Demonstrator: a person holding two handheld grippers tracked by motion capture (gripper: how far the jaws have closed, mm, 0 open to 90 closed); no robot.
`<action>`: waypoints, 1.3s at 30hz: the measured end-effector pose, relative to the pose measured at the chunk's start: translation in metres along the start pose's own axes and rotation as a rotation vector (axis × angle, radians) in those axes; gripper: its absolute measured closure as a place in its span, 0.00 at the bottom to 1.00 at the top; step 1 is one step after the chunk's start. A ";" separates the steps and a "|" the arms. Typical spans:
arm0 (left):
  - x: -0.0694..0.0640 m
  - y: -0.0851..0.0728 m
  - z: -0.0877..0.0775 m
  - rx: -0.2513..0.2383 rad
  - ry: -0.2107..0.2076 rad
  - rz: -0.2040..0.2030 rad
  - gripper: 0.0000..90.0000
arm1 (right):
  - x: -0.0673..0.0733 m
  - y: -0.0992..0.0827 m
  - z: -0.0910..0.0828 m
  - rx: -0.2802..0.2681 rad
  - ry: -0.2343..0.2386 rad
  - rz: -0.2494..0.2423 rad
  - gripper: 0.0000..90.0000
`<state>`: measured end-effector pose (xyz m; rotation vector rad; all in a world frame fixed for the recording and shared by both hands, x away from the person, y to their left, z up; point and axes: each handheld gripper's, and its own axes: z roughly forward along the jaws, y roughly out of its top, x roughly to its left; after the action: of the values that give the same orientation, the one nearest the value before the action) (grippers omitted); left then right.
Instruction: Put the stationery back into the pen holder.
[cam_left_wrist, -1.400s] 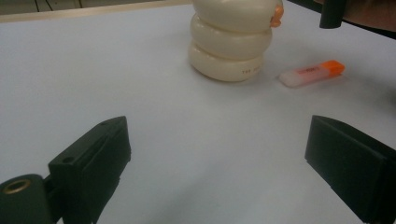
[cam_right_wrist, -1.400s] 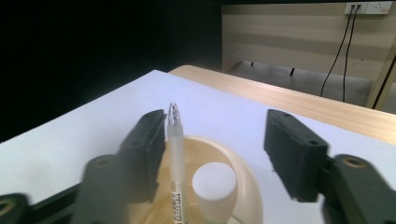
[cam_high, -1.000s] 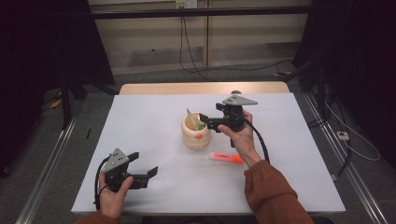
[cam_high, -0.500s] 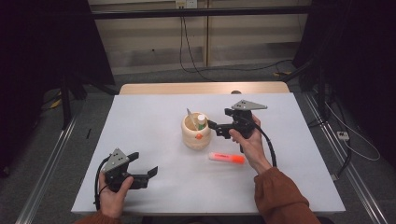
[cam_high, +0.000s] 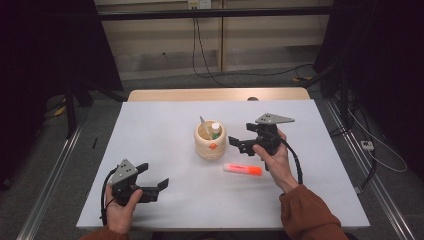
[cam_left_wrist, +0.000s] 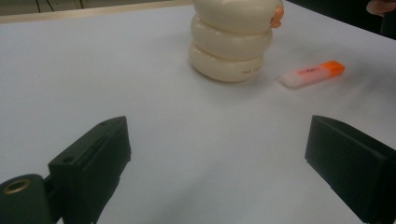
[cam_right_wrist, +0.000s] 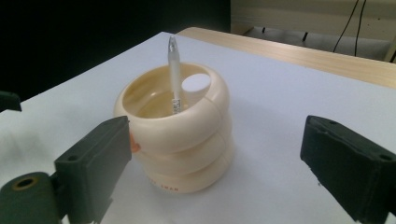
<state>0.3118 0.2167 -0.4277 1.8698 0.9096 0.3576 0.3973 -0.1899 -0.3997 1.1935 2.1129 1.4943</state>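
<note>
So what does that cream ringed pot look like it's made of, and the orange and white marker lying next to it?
The pot looks like glossy moulded plastic or glazed ceramic: smooth cream rings with soft highlights; the look leaves it open. The marker looks like plastic, with a milky, slightly translucent body and an opaque orange cap.

**Where our three cameras look**

From above our side, the high view faces forward and down on the whole table (cam_high: 165, 125). Both gripper views sit low and close, facing the cream holder (cam_high: 210, 141) from opposite sides; all three share that holder (cam_left_wrist: 232, 42) (cam_right_wrist: 175, 128).
</note>
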 end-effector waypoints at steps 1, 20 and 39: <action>0.000 0.000 0.000 0.000 -0.001 -0.001 0.07 | 0.000 -0.001 -0.002 0.002 0.004 -0.004 0.08; -0.001 0.000 0.000 0.001 0.000 -0.001 0.07 | -0.014 -0.029 -0.038 0.077 0.049 -0.013 0.07; -0.001 0.000 0.000 0.000 -0.001 -0.003 0.07 | -0.015 -0.036 -0.035 0.250 0.082 -0.033 0.15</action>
<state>0.3111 0.2164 -0.4273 1.8680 0.9123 0.3551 0.3674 -0.2284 -0.4198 1.1892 2.4192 1.3143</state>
